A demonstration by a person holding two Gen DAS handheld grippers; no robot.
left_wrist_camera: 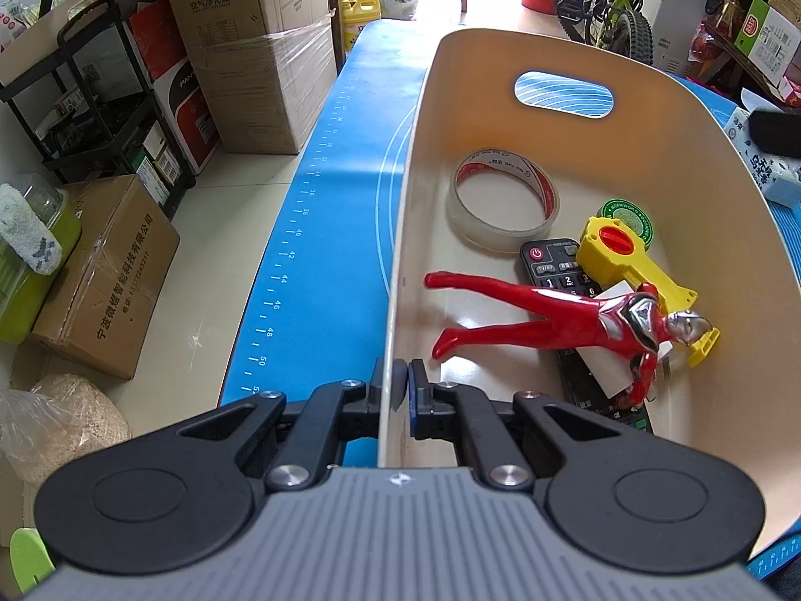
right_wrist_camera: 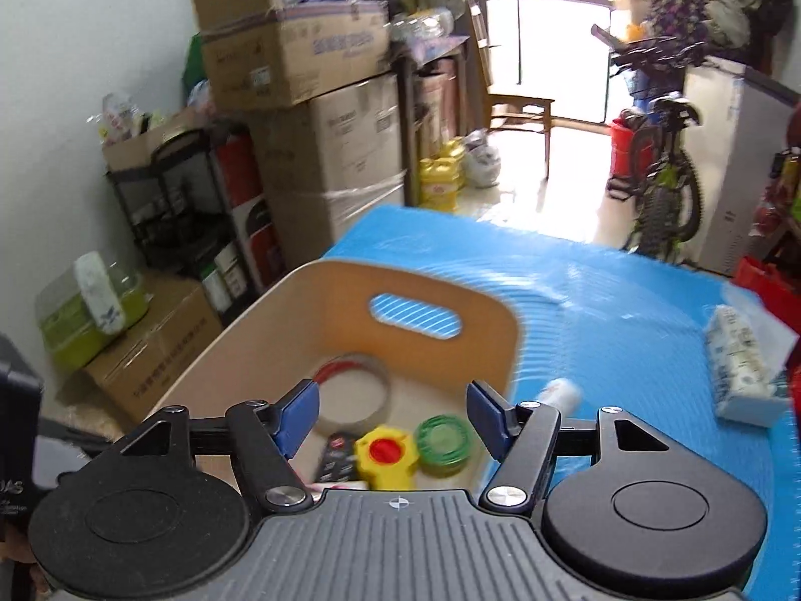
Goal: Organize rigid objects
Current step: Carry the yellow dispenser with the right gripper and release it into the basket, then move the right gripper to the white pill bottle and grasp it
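Note:
A cream wooden bin with a handle slot stands on the blue mat. Inside lie a roll of clear tape, a black remote, a yellow tool with a red knob, a green round tin and a red hero figure. My left gripper is shut on the bin's left wall near its rim. My right gripper is open and empty, above the bin, over the yellow tool and green tin.
A small white bottle lies on the mat right of the bin. A tissue pack sits at the mat's right. Cardboard boxes, a black shelf cart and a bicycle stand around the table.

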